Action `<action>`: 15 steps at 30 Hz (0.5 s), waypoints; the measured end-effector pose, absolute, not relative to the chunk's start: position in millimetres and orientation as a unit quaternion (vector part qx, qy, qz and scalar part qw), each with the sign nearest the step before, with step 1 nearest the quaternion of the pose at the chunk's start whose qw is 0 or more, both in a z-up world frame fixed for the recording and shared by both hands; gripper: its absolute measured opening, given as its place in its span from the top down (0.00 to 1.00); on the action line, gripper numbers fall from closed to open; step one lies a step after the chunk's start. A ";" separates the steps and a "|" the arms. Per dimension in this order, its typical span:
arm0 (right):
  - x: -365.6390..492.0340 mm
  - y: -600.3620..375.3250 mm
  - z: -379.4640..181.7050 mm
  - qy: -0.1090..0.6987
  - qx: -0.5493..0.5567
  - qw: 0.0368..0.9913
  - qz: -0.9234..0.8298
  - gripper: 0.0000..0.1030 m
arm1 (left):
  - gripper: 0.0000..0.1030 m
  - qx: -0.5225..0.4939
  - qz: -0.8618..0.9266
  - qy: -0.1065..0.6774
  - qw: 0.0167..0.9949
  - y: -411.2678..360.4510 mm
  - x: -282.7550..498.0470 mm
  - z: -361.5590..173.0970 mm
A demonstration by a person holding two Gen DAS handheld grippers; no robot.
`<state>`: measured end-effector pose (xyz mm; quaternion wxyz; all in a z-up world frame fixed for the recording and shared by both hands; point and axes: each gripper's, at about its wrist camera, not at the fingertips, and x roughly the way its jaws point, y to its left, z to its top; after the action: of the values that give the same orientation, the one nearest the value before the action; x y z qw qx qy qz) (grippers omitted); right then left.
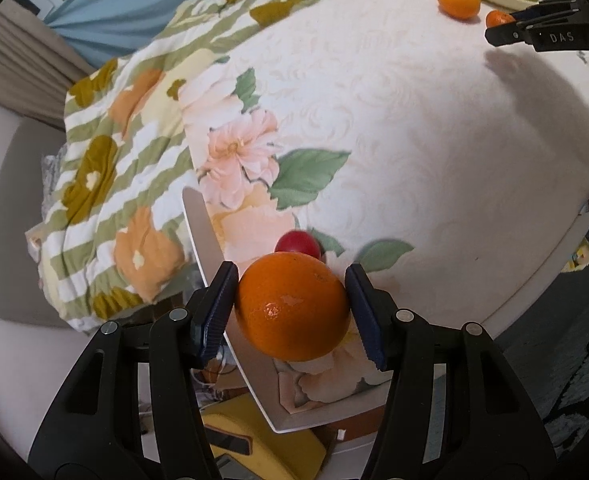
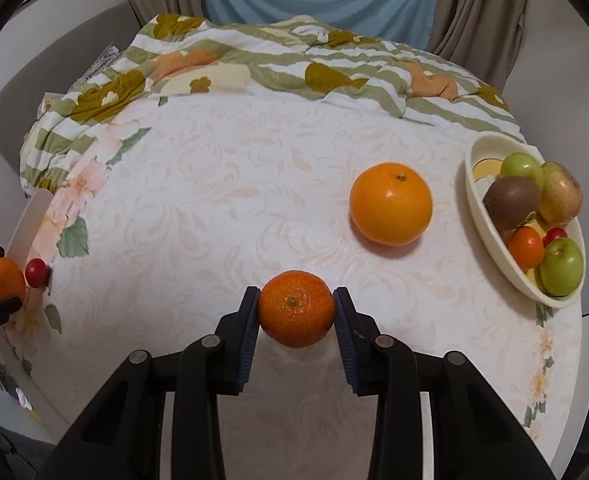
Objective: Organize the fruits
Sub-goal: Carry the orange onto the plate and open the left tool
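The left gripper (image 1: 292, 308) is clamped on a large orange (image 1: 292, 306), its blue ribbed pads pressing the fruit's two sides; the orange is round, deep in colour, with a glossy, finely pitted skin and a bright highlight low on its face. It hangs over the near edge of the tabletop (image 1: 414, 128), which is covered by a white cloth with a pale swirl pattern and printed pink flowers with green leaves. Just behind the orange a small, smooth red fruit (image 1: 297, 243) lies on the cloth. The right gripper (image 2: 296, 312) is closed on a mandarin (image 2: 296, 309), smaller than the orange, darker and more dimpled, its green stem scar facing the camera, above the front part of the tabletop. A second large orange (image 2: 390, 204) sits alone on the cloth, its stem dot turned upward, near a cream oval bowl (image 2: 494, 240) at the right edge. The bowl holds two green apples, a yellowish-red apple, a brown kiwi, a small orange citrus and a small red fruit, packed touching one another. A striped, flowered quilt (image 2: 254, 64) is bunched along the far side of the tabletop.
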<state>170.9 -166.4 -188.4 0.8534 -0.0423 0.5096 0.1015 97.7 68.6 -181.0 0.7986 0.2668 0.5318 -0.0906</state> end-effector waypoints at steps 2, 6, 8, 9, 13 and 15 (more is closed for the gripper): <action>167.7 -168.4 -180.2 0.503 -0.040 0.858 0.099 0.67 | 0.39 0.262 -0.094 0.524 0.805 66.0 97.4 -173.5; 159.7 -172.8 -161.7 0.486 -0.035 0.869 0.088 0.67 | 0.39 0.252 -0.106 0.505 0.819 58.3 99.0 -155.5; 155.8 -176.2 -152.3 0.478 -0.033 0.874 0.079 0.67 | 0.39 0.246 -0.116 0.494 0.826 52.7 100.0 -145.7; 153.9 -178.4 -146.7 0.474 -0.029 0.877 0.075 0.67 | 0.39 0.244 -0.121 0.489 0.829 49.1 100.6 -140.1; 150.1 -189.3 -126.1 0.455 -0.017 0.888 0.064 0.67 | 0.39 0.243 -0.138 0.466 0.839 30.3 105.4 -120.2; 149.5 -197.5 -117.4 0.446 -0.010 0.893 0.063 0.67 | 0.39 0.238 -0.144 0.459 0.844 19.2 109.9 -111.6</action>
<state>149.5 -197.5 -117.4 0.8926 -0.0103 0.4463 0.0628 109.9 19.2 -111.6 0.8438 0.2381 0.4589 -0.1439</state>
